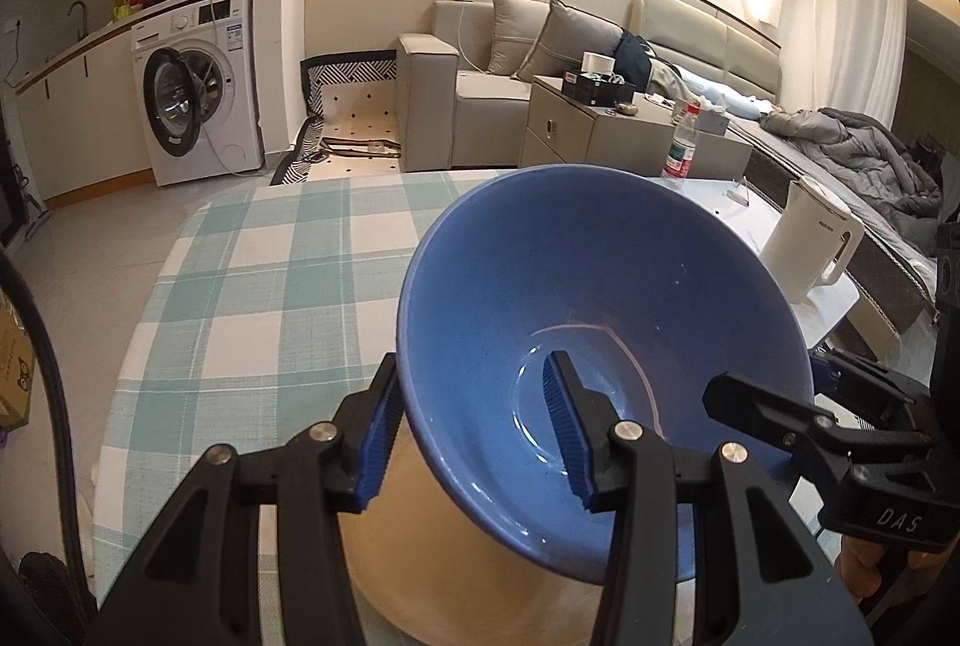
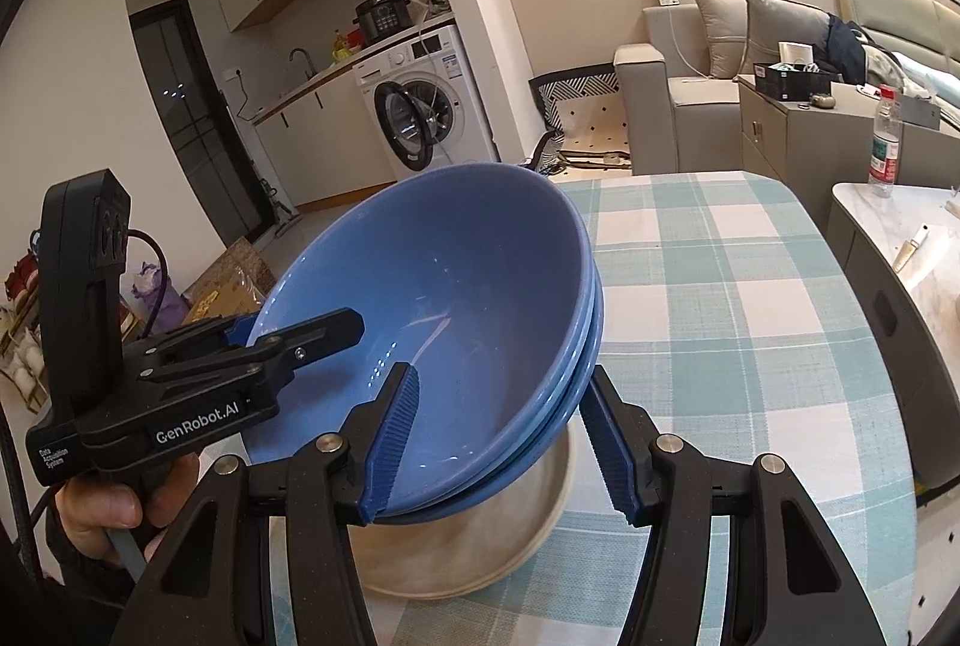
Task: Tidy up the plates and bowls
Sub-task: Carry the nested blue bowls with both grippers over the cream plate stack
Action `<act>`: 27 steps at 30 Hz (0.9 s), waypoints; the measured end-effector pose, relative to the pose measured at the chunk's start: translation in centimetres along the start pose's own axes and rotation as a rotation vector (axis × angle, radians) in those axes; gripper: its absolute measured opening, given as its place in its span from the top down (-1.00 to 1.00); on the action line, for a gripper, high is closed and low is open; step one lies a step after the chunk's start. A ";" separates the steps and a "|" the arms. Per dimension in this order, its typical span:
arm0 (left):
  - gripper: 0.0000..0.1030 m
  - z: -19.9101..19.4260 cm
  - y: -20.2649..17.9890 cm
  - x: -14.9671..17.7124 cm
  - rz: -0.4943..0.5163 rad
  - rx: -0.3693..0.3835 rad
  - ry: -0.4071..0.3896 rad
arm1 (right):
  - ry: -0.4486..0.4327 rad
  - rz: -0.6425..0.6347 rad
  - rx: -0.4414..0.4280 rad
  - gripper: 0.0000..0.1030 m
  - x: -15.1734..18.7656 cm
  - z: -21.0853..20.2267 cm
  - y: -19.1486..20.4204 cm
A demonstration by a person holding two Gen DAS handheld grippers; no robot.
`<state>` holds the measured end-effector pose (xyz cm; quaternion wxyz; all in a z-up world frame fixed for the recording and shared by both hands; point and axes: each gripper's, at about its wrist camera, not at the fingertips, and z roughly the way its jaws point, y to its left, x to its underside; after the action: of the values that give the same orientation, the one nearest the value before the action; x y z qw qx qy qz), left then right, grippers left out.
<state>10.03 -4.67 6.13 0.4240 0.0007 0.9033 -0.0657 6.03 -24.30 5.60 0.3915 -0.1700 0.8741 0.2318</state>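
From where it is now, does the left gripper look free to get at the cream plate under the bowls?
Probably not yet. The left gripper is clamped on the rim of the stacked blue bowls, as is the right gripper, and the bowls cover most of the cream plate.

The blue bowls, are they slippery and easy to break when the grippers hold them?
Probably both. The blue bowls look glossy and shine like glazed ceramic, so they could slide in the pads and chip if dropped. Three are stacked, so likely heavy, which may be why the left gripper and right gripper both clamp the rim.

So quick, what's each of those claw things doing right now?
Left gripper: jaws shut on the blue bowls' rim.
Right gripper: jaws shut on the opposite rim of the blue bowls.
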 end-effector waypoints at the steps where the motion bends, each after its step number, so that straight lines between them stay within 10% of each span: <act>1: 0.11 0.0 0.3 0.0 -0.003 -0.005 0.000 | 0.004 -0.002 -0.003 -0.11 -0.1 0.3 0.1; 27: 0.11 2.2 3.8 1.6 -0.063 -0.050 0.062 | 0.101 -0.031 -0.012 -0.11 0.3 4.9 1.5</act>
<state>10.91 -1.30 3.06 0.3933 -0.0362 0.9170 -0.0563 8.09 -20.48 2.94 0.3495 -0.1972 0.8886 0.2222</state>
